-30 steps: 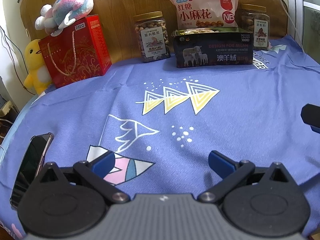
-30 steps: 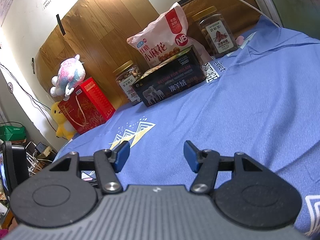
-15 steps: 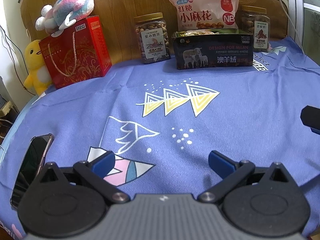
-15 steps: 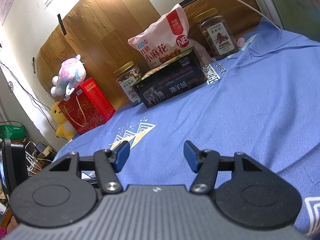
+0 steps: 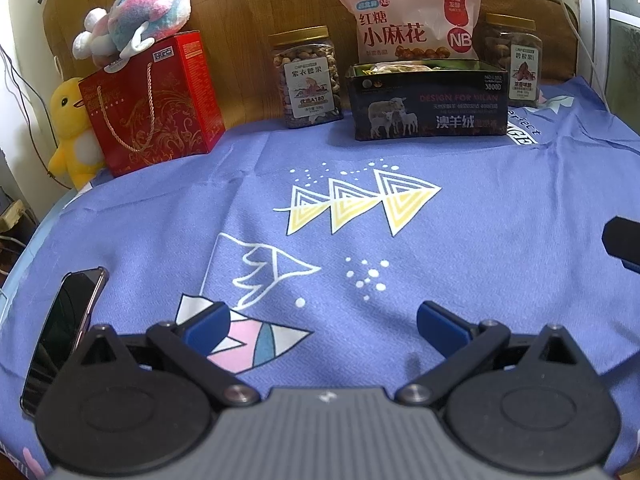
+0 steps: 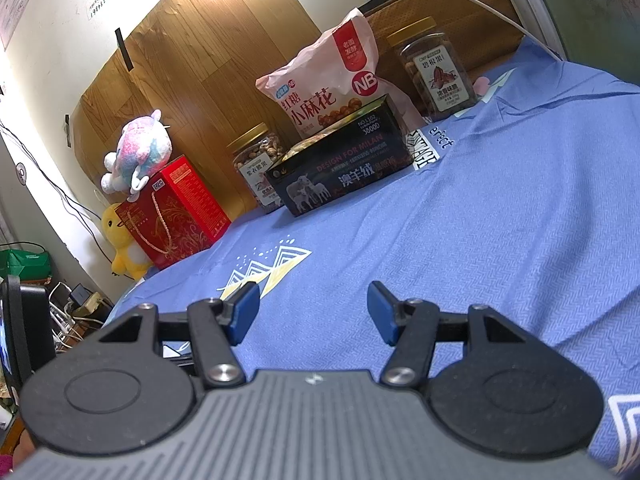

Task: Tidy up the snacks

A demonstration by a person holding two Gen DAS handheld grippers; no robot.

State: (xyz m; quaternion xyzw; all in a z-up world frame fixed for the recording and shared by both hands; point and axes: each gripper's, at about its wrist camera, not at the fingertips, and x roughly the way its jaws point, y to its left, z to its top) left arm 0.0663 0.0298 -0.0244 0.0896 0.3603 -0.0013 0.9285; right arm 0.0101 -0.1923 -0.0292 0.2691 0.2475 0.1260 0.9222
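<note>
A dark open box [image 5: 428, 104] with snacks inside stands at the back of the blue cloth; it also shows in the right wrist view [image 6: 340, 176]. A pink snack bag [image 5: 412, 20] [image 6: 340, 80] leans upright behind it. A nut jar [image 5: 306, 78] [image 6: 260, 168] stands left of the box, another jar [image 5: 514, 60] [image 6: 434, 68] to its right. My left gripper [image 5: 320, 320] is open and empty, low over the cloth near the front. My right gripper [image 6: 312, 308] is open and empty, also far from the snacks.
A red gift box [image 5: 154, 102] with a plush toy [image 5: 136, 20] on top stands at the back left, a yellow plush duck [image 5: 72, 128] beside it. A phone [image 5: 64, 332] lies at the front left. A wooden board [image 6: 192, 60] backs the table.
Both views have shifted slightly, the left a little downward and the right tilting. Both grippers stay open. No object has moved.
</note>
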